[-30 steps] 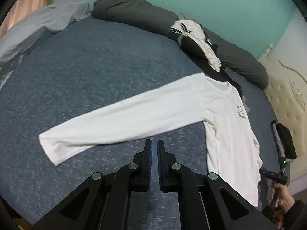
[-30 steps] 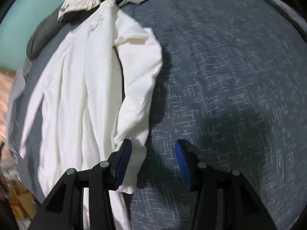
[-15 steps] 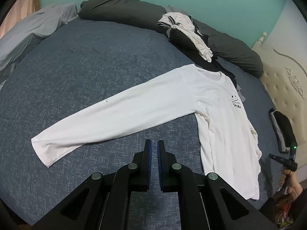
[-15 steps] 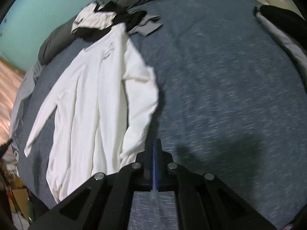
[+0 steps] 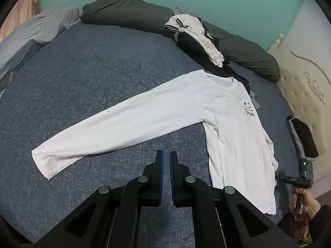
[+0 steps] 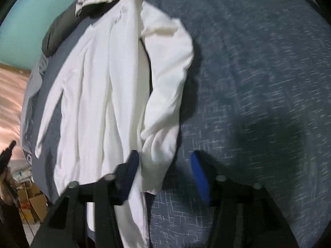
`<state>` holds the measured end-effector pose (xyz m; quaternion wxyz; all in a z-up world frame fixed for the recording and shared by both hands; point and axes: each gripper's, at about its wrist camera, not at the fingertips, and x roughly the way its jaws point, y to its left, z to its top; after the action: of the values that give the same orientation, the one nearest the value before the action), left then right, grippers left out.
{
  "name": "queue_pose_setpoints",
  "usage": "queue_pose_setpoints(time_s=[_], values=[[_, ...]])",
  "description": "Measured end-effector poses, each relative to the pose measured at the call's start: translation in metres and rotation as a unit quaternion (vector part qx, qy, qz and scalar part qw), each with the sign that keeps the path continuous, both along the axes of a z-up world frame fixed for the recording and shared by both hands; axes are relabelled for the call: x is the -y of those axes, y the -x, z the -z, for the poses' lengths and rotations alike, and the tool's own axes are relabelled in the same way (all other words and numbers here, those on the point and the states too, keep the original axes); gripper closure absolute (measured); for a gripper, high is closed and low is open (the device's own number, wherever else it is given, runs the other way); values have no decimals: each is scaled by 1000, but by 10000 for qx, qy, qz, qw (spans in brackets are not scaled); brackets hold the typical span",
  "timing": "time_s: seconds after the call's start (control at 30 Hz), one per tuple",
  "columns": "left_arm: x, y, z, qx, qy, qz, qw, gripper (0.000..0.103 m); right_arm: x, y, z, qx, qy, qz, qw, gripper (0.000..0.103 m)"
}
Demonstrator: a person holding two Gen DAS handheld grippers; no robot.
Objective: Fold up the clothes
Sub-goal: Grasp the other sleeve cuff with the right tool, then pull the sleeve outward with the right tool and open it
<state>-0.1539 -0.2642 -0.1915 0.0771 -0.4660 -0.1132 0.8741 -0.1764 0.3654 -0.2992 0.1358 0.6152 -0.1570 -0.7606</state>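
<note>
A white long-sleeve shirt with a small black smile print lies flat on the blue bed. One sleeve stretches straight out to the left. My left gripper hovers just short of that sleeve, shut with nothing held. In the right wrist view the shirt runs away from me, and its other sleeve lies bent along the body. My right gripper is open, low over that sleeve's cuff. The cuff sits between the fingers, close to the left one.
A pile of white and black clothes sits at the back against dark pillows. A grey blanket lies at the left. A cream headboard and a folded dark garment are at the right. Cardboard boxes stand on the floor.
My right gripper was open, shut empty half a second ago, and now stands open again, closer over the sleeve cuff. The left gripper stayed shut and shifted slightly.
</note>
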Motion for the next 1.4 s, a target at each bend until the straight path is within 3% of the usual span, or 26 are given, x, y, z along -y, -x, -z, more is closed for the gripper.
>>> queue_pose_setpoints(time_s=[0.03, 0.13, 0.33, 0.63, 0.93, 1.07, 1.13, 1.23, 1.4], values=[[1, 0, 1, 11, 7, -20, 10000, 97, -1, -1, -1, -43, -52, -32, 10000, 92], [4, -1, 1, 37, 33, -39, 10000, 97, -5, -5, -5, -184, -196, -103, 9996, 99], [6, -1, 3, 63, 30, -111, 9999, 97, -57, -11, -40, -671, -440, 172, 9966, 99], [-18, 2, 8, 125, 2, -10, 9999, 97, -153, -9, -78, -1063, -938, 815, 9865, 100], [-30, 4, 2, 102, 162, 89, 9998, 97, -179, 20, -111, -1536, -1182, 1311, 9723, 100], [-29, 6, 2, 118, 180, 39, 9998, 97, -201, 27, -134, -1832, -1070, 1573, 9645, 100], [-31, 6, 4, 137, 177, 28, 9997, 97, -201, 31, -128, -1646, -970, 1402, 9715, 100], [-33, 7, 8, 185, 176, 47, 9997, 97, -194, 30, -102, -1254, -1243, 1077, 9784, 100], [-44, 9, 11, 248, 263, 191, 9992, 97, -213, 16, -67, -1040, -1131, 1462, 9772, 100]])
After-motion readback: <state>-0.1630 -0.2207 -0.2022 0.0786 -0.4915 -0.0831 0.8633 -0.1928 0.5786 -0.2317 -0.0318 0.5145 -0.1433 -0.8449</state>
